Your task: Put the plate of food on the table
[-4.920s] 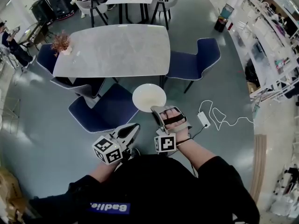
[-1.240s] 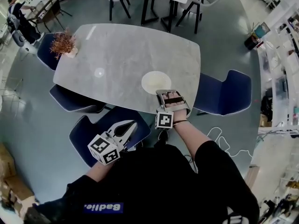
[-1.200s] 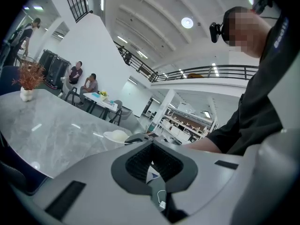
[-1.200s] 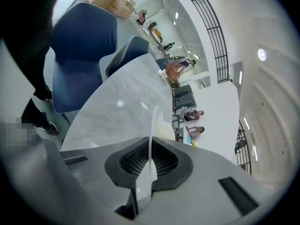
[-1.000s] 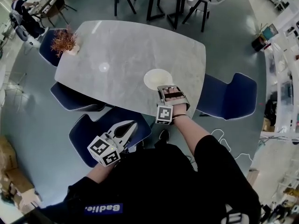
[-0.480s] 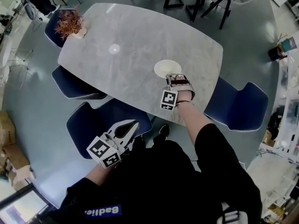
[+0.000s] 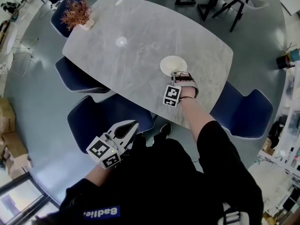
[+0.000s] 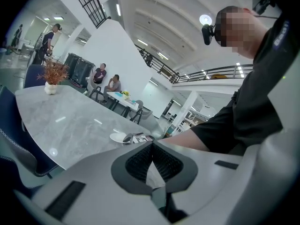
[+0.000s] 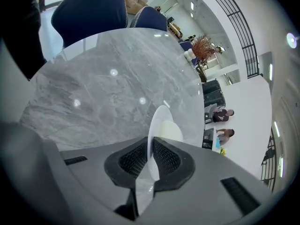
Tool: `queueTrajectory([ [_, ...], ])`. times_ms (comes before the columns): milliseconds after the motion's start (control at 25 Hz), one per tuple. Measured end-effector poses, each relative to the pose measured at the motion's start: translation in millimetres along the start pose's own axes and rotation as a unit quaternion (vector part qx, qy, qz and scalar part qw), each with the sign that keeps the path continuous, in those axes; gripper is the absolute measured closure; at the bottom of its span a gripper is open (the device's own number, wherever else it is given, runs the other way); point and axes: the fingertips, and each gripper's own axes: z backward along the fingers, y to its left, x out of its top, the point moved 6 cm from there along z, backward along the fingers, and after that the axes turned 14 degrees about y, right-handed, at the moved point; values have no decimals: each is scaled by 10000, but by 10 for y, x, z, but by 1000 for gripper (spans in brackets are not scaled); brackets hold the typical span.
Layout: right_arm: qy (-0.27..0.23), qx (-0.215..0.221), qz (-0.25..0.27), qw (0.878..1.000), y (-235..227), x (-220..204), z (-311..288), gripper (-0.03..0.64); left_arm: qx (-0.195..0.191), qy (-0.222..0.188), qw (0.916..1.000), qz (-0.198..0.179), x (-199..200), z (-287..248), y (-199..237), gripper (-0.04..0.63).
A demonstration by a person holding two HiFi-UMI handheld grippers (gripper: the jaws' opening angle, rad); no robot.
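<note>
The plate [image 7: 173, 65] is over the near right part of the grey marble surface [image 7: 140, 36], a little in from the edge; whether it rests on the stone or hangs just above it cannot be told. Something pale yellow lies on it. The right claw [image 7: 179, 75] is clamped on the plate's near rim: in the right gripper view the thin white rim [image 9: 157, 121] runs edge-on between the two ribbed pads of this claw [image 9: 151, 150], which press on it from both sides. The left claw [image 7: 132, 124] is held low by the person's body, well apart from the plate, above a blue chair [image 7: 101, 118]. In the left gripper view its jaws meet at the tips [image 8: 151, 146] with nothing between them. At the far left corner of the surface stands a small potted plant [image 7: 77, 14]. Another blue chair [image 7: 246, 111] stands at the right end.
</note>
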Motion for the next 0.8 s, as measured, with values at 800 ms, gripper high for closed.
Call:
queueTrajectory([
  [800, 113, 1403, 308, 9896, 96, 67, -227, 526, 143, 54, 9995, 260, -194, 143, 93, 588],
])
